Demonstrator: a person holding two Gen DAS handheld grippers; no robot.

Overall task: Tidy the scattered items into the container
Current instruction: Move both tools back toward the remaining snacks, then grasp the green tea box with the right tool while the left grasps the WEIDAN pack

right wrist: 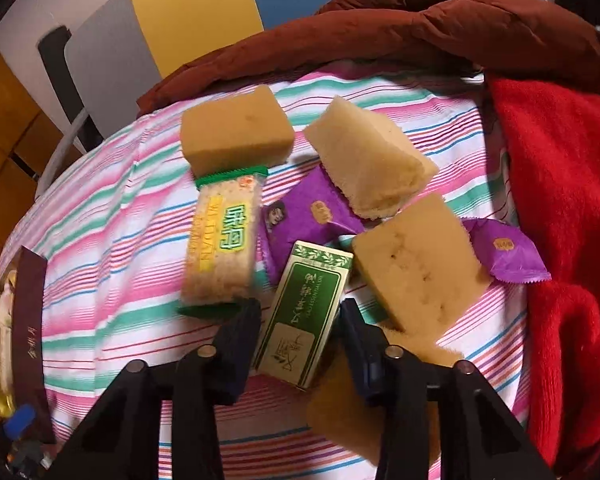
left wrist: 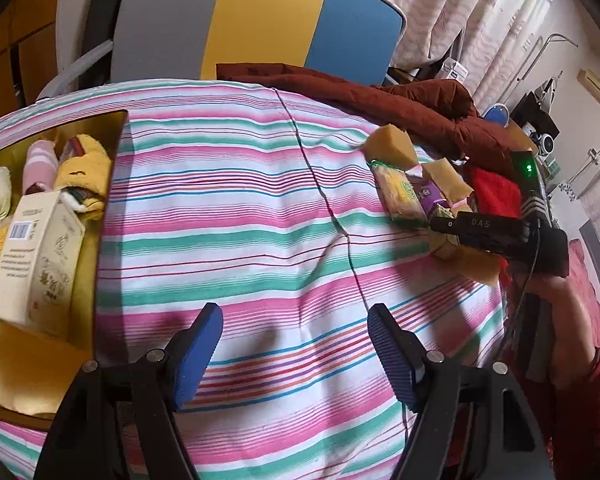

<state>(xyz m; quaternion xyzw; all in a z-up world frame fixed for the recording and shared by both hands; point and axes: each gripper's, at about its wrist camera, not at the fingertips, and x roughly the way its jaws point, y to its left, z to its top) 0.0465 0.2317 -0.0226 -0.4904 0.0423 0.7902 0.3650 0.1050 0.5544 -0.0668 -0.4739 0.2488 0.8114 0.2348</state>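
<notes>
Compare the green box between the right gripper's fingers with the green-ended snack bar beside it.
The green box is opaque printed card with a white label; the snack bar is in a clear wrapper showing a pale crumbly slab. The box leans, propped on things under it; the bar lies flat on the striped cloth. Both are oblong, with green and printed characters.
</notes>
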